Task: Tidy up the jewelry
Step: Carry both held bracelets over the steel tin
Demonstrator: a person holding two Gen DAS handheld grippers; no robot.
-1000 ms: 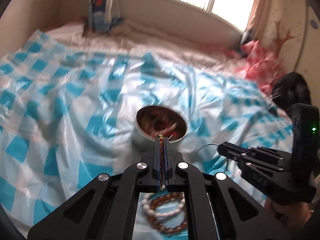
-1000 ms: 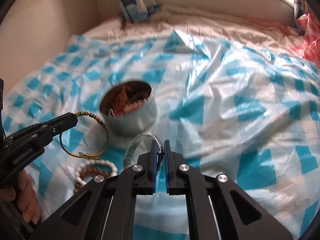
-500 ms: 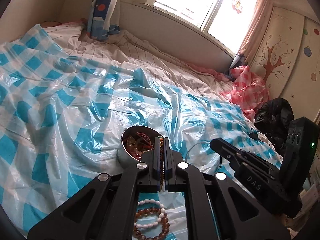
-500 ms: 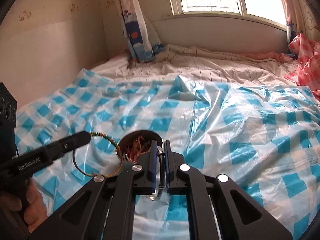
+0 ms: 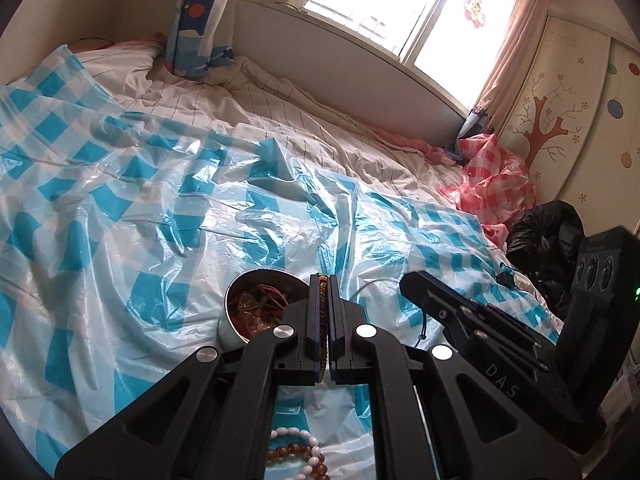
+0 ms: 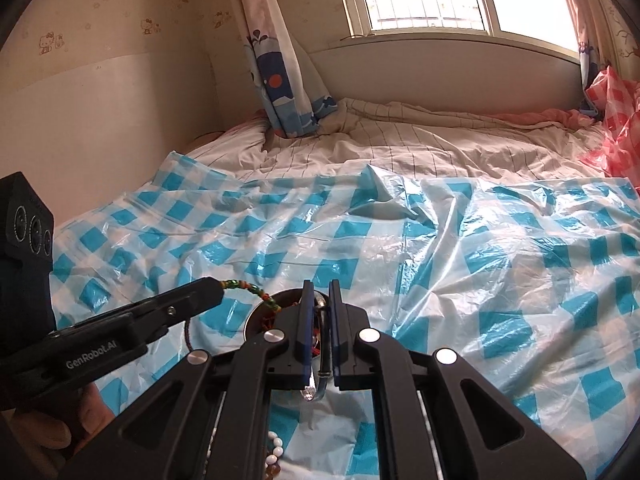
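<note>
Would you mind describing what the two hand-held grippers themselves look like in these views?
Both are matte black with angular, cut-out linkage arms joined by round silver pins. The left hand-held gripper and the right hand-held gripper have narrow fingers with blue inner pads. White lettering reads "GenRobot.AI" on the left one's side and "DAS" on the right's. Each carries a boxy black rear module with round ports; a green light shows on the right's.

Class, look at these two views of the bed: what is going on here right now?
A person holds a gripper in each hand over a blue checked plastic sheet spread on a bed. The left gripper is shut on a beaded cord bracelet, and the right gripper is shut on a silver bangle. Both hover beside a small metal bowl already holding jewelry. Two bead bracelets, one white and one amber, lie on the sheet nearer the camera.
</note>
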